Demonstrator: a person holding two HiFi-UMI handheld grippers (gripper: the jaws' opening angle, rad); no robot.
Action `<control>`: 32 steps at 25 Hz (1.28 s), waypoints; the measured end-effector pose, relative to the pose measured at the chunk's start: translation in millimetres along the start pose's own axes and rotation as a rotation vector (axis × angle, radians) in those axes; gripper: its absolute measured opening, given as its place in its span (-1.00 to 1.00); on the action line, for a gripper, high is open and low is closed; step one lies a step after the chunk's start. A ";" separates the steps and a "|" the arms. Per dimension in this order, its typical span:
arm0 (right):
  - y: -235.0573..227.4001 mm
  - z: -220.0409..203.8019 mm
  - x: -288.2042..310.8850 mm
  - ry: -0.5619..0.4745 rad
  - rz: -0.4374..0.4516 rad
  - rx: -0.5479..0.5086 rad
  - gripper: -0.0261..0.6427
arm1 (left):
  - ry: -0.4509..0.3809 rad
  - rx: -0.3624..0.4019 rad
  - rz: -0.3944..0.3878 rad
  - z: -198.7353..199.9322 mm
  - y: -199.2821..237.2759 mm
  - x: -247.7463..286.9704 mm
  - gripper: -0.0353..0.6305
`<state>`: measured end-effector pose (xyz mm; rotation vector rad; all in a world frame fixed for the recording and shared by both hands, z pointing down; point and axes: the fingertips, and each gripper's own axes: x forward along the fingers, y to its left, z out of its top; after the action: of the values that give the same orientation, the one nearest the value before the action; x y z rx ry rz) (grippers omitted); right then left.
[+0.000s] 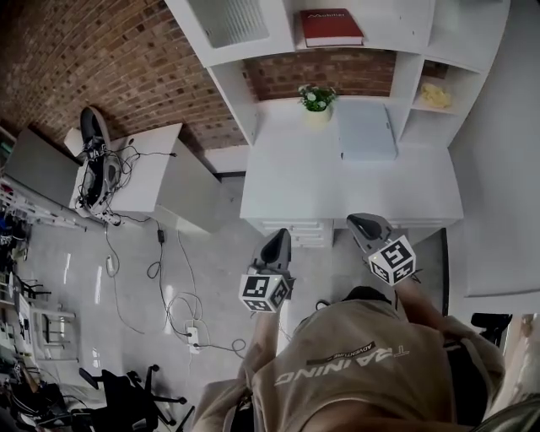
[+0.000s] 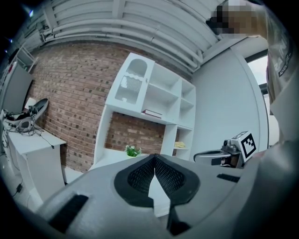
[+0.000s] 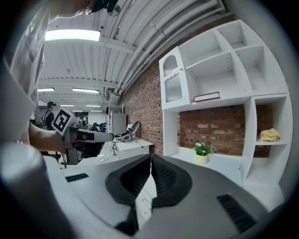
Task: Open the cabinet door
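Note:
The cabinet door [image 1: 229, 18], white with an arched ribbed-glass pane, is shut at the upper left of the white shelf unit; it also shows in the left gripper view as the door [image 2: 132, 84] and in the right gripper view as the door [image 3: 172, 80]. My left gripper [image 1: 277, 245] and right gripper [image 1: 364, 226] hang side by side in front of the desk edge, well short of the door. The left gripper [image 2: 154, 156] is shut with nothing in it. The right gripper [image 3: 150, 156] is shut too, holding nothing.
On the white desk [image 1: 278, 181] stand a small potted plant [image 1: 317, 99] and a pale blue folder [image 1: 366, 131]. A red book [image 1: 331, 27] lies on the shelf beside the door, a yellow cloth [image 1: 435, 94] in a right cubby. Left stands a side table [image 1: 148, 181] with cables.

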<state>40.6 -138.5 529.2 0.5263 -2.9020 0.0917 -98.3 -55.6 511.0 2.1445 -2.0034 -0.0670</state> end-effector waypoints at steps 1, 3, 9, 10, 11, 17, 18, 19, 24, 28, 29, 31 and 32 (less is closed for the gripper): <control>0.9 0.1 4.4 0.006 -0.001 0.001 -0.88 | 0.004 -0.012 0.005 -1.5 6.3 2.4 -0.87; 1.8 0.2 12.6 0.019 0.001 0.001 -0.88 | 0.011 -0.045 0.020 -3.3 18.1 8.9 -0.87; -17.9 -9.2 38.8 0.047 -0.001 0.043 -0.88 | 0.047 -0.052 0.011 -6.4 40.0 41.9 -0.87; -23.4 -11.3 43.8 0.047 0.000 0.043 -0.88 | 0.051 -0.046 0.013 -5.9 43.8 49.1 -0.87; -30.3 -13.9 48.8 0.048 0.002 0.042 -0.88 | 0.054 -0.041 0.016 -5.4 47.1 56.8 -0.87; -86.1 -10.0 100.5 0.016 0.028 0.076 -0.88 | 0.052 0.015 0.039 19.0 70.2 108.7 -0.87; -95.0 -3.1 110.5 0.004 0.041 0.068 -0.88 | 0.048 0.027 0.045 25.0 73.5 118.4 -0.87; -103.8 4.2 120.0 -0.007 0.055 0.059 -0.88 | 0.045 0.035 0.054 30.0 76.8 128.5 -0.87; -135.1 25.0 153.8 -0.023 0.126 0.017 -0.88 | 0.042 0.031 0.094 39.7 87.8 171.3 -0.87; -156.1 21.2 173.7 0.009 0.152 0.018 -0.88 | 0.055 0.017 0.100 39.3 96.1 198.3 -0.87; -161.0 19.8 178.2 0.015 0.156 0.023 -0.88 | 0.059 0.012 0.106 38.6 100.1 204.4 -0.87; -170.3 15.7 186.7 0.031 0.168 0.029 -0.88 | 0.065 0.001 0.116 37.0 107.3 217.6 -0.87; -175.2 12.7 190.7 0.042 0.173 0.029 -0.88 | 0.067 -0.005 0.117 35.7 109.3 225.0 -0.87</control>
<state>-74.9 -368.8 559.0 0.2736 -2.9036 0.1667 -194.4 -289.2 519.8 1.9942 -2.0833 0.0182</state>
